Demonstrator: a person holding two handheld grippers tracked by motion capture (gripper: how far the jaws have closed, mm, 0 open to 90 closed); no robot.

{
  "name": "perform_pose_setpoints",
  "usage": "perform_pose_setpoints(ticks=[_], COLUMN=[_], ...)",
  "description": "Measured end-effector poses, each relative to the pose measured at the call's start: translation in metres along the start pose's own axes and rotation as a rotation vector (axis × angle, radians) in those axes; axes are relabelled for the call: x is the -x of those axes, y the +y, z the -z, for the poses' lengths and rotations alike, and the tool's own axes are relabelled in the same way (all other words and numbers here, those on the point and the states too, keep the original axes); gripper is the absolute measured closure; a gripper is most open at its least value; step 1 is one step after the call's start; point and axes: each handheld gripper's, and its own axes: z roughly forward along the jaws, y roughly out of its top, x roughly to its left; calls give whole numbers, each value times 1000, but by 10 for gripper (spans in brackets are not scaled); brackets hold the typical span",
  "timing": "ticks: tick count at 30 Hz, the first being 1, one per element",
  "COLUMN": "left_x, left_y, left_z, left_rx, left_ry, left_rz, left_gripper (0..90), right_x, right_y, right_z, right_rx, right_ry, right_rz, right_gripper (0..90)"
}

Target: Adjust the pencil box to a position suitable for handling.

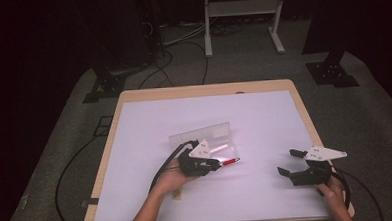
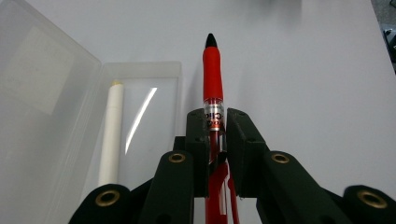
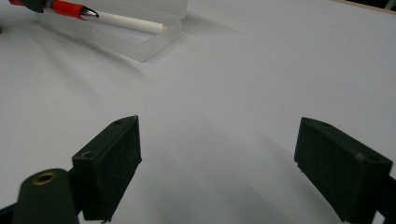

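My left gripper [image 1: 212, 164] [image 2: 217, 116] is shut on a red pen [image 2: 213, 74] [image 1: 230, 161] [image 3: 70, 9], whose black tip points away from the jaws, just beside the open clear plastic case [image 1: 205, 140] [image 2: 70, 116] [image 3: 140, 37]. A white pen [image 2: 111, 135] [image 3: 130, 22] [image 1: 220, 149] lies inside the case's tray. The case lid stands open behind the tray. My right gripper [image 1: 291, 161] [image 3: 217, 163] hovers open over the bare white surface at the right, with nothing between its jaws.
The white mat [image 1: 264, 122] covers a wooden table [image 1: 133, 94]. A small tan tag [image 1: 177, 194] lies by the left forearm. Cables [image 1: 71, 171] trail over the dark floor at the left. A white frame stand [image 1: 240, 18] is beyond the table.
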Motion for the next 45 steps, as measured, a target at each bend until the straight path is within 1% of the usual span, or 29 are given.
perform_pose_setpoints(ticks=[2,10,17,25,26,33,38,45], left_x=[-3,-12,-17,-21,-21,-25,-27,-29], left_y=[0,-4,-7,-9,-9,-11,-14,-16], left_z=[1,3,3,3,3,2,-2,-5], left_rx=[-6,10,22,34,34,33,14,0], left_ry=[7,22,28,33,39,46,47,58], left_rz=[-3,29,44,39,39,41,49,43], left_gripper=[796,796,797,797,797,797,797,797], right_x=[0,0,0,0,0,0,0,0], right_y=[0,0,0,0,0,0,0,0], right_z=[0,0,0,0,0,0,0,0], right_rx=[1,0,-1,-1,-1,-1,0,1], right_ry=[0,0,0,0,0,0,0,1], right_rz=[0,-1,0,-1,-2,-3,-4,-4], right_gripper=[138,138,138,138,138,138,138,138])
